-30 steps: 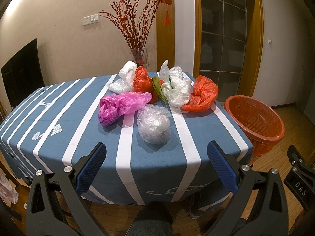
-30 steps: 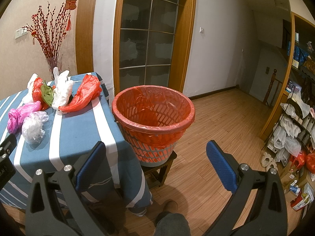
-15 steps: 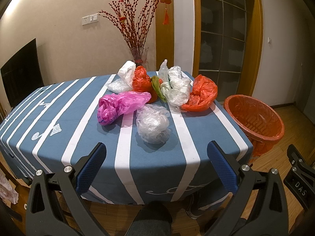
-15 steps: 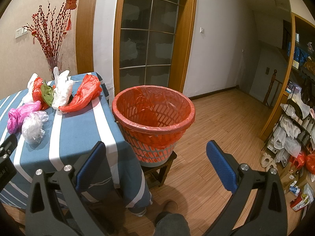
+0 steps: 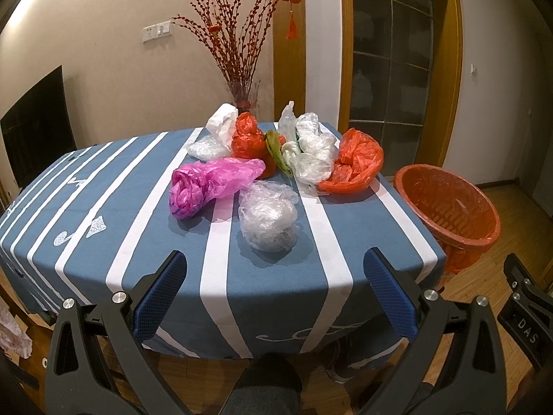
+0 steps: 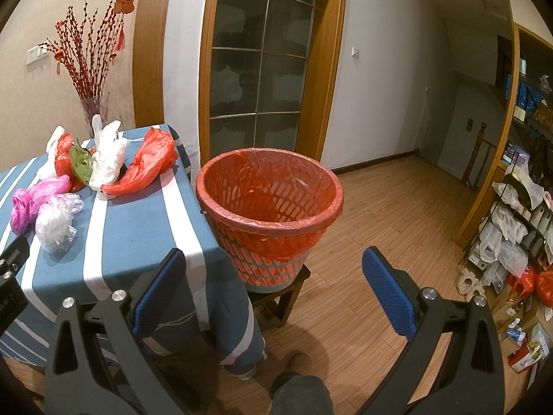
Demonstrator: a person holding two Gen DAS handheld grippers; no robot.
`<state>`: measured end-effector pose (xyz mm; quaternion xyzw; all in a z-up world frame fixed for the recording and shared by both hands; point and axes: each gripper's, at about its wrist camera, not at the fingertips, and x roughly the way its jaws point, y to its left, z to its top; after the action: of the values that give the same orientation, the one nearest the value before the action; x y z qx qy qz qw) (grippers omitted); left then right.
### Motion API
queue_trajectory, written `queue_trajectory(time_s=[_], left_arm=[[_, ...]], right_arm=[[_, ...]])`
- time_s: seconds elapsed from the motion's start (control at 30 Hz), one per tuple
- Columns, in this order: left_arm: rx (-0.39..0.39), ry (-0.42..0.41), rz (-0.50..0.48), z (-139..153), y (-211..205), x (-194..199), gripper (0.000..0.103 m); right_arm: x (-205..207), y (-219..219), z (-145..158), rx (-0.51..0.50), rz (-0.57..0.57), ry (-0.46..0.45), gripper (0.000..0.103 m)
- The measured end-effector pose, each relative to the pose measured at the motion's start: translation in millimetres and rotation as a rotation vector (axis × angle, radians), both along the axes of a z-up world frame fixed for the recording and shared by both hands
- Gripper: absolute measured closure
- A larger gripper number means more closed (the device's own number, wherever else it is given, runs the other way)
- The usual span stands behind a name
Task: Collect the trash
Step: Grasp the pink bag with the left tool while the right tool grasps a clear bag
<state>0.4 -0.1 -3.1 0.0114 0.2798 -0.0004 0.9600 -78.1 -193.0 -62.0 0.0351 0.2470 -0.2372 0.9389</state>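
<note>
almost nothing has changed over the last second: the left gripper (image 5: 274, 295) has only crept a touch closer to the table (image 5: 397, 214), so collecting hasn't started. both the left and the right gripper (image 6: 273, 297) gape wide and hold nothing. the clear crumpled bag (image 5: 268, 216) lies nearest, just beyond the left tongs and centred between them, pink bag (image 5: 211, 185) to its left, more bags heaped at the far side. the red-lined bin (image 6: 269, 192) waits right of the table, ahead of the right tongs.
</note>
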Motion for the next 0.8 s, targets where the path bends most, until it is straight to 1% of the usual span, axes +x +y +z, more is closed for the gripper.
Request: queue_trajectory(time_s=[0.27, 0.43, 0.53, 0.63, 0.7, 0.8], left_arm=[[-0.015, 0.039, 0.042, -9, 18, 18, 0.002], [-0.043, 0.057, 0.075, -9, 47, 40, 0.002], [-0.062, 0.072, 0.110, -8, 70, 60, 0.002], [-0.061, 0.081, 0.149, -6, 90, 84, 0.002], [-0.041, 0.078, 0.166, -6, 100, 101, 0.002], [-0.012, 0.101, 0.156, -12, 108, 126, 0.002]], right_arm=[[14, 0, -8, 0.009, 0.036, 0.028, 0.004], [28, 5, -9, 0.027, 0.080, 0.027, 0.004], [41, 12, -9, 0.052, 0.126, 0.025, 0.004], [53, 23, -9, 0.064, 0.159, 0.028, 0.004], [61, 33, -8, 0.055, 0.175, 0.033, 0.004], [70, 43, -11, 0.042, 0.197, 0.046, 0.004]])
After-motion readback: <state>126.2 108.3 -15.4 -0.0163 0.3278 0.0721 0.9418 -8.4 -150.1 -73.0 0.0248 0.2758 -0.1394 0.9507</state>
